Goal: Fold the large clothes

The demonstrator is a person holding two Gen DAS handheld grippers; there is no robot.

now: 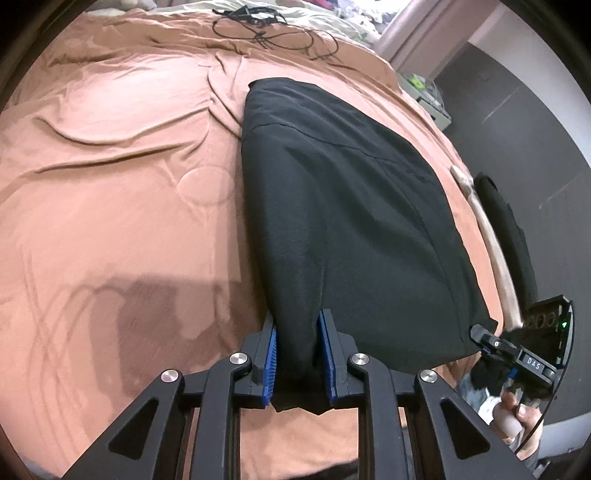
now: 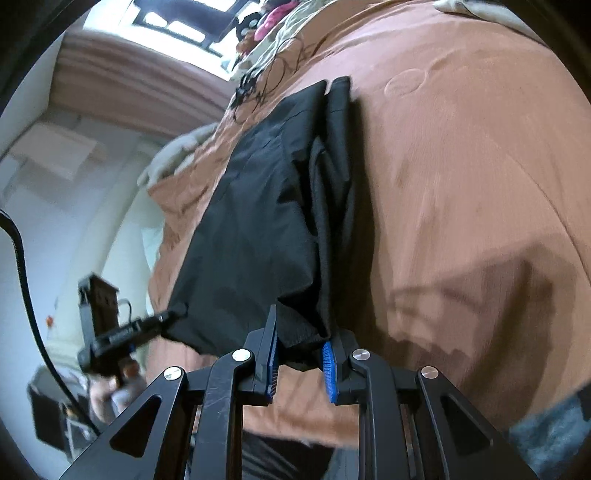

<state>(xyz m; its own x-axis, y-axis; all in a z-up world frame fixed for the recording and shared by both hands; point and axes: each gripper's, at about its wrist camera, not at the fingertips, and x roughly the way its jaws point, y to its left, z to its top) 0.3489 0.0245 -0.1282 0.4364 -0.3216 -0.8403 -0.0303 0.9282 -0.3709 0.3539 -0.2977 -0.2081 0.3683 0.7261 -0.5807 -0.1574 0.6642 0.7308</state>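
Item: black garment (image 1: 343, 206), large, folded lengthwise, laid on a bed under a rust-orange bedspread (image 1: 110, 166). All places below are given relative to the garment.

Writing: one label only, white letters "DAS" on a black plate on the body of the right gripper (image 1: 476, 332), read in the left wrist view at the garment's near right corner. No brand mark or tag shows on the garment itself.

Left gripper (image 1: 297, 354): at the garment's near left corner. Blue ribbed pads (image 1: 271, 363) are pressed against a bunched fold of black cloth from both sides; the cloth fills the gap and hangs out below the jaws. Clamped on the garment.

Right gripper, own view (image 2: 301, 360): at the garment's other near corner. Black cloth sits pinched between its blue pads (image 2: 328, 363), and the near edge is lifted off the bedspread. Clamped on the garment. In this view the left gripper (image 2: 173, 314) shows at the left, tip touching the garment's edge, a hand (image 2: 125, 373) on its grip.

Garment position: near edge raised between the two claws, the rest lying flat, stretching away towards the far end of the bed.

Beyond the far end: black cables (image 1: 266, 33) looped on the bedspread. To the right: the bed's edge and dark floor (image 1: 517, 129).
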